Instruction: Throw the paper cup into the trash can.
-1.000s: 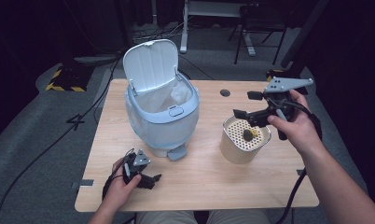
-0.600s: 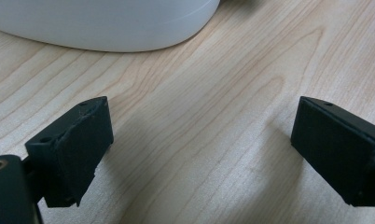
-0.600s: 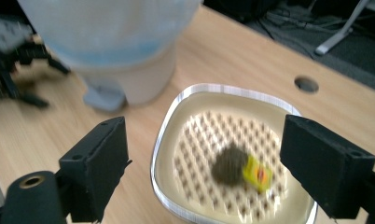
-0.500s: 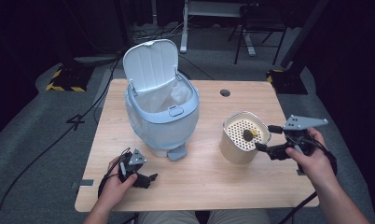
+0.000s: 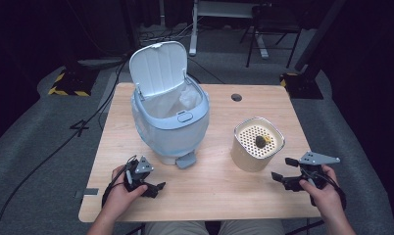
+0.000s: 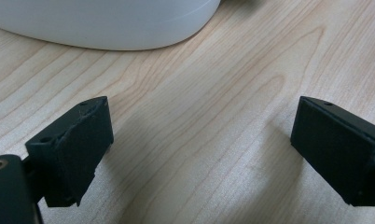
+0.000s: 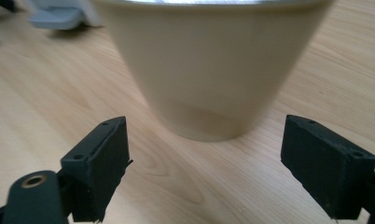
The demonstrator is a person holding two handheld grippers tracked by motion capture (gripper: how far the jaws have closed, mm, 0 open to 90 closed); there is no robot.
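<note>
Left gripper (image 5: pixel 147 186) sits low on the near left of the table (image 5: pixel 219 196), jaws spread wide over bare wood, nothing between them – the curved base of the bin (image 6: pixel 106 23) is just beyond its tips in the left gripper view. Right gripper (image 5: pixel 288 174) is at the near right, jaws apart and empty, aimed at the lower wall of the beige cup (image 5: pixel 256 147), which stands just past its tips, not touching. Main risk as I read it: the cup tapers and flares upward, and in the right gripper view the jaws stand barely wider than its base (image 7: pixel 213 126) – push in at this height and one pad could hit the wall first and shove or tip the cup rather than straddle it. A low grip on a cone can also squirt upward and slip. The perforated insert (image 5: pixel 257 138) carries a dark lump and a yellow bit (image 5: pixel 261 141) – a tilt would dump those on the table. Farther left, the bin (image 5: pixel 171 122) stands with its lid (image 5: pixel 160 68) up and liner showing; its pedal (image 5: pixel 186 160) sticks out toward the cup, so a sliding cup could knock it. If the contents are meant for the bin, the carry across needs the cup level.
</note>
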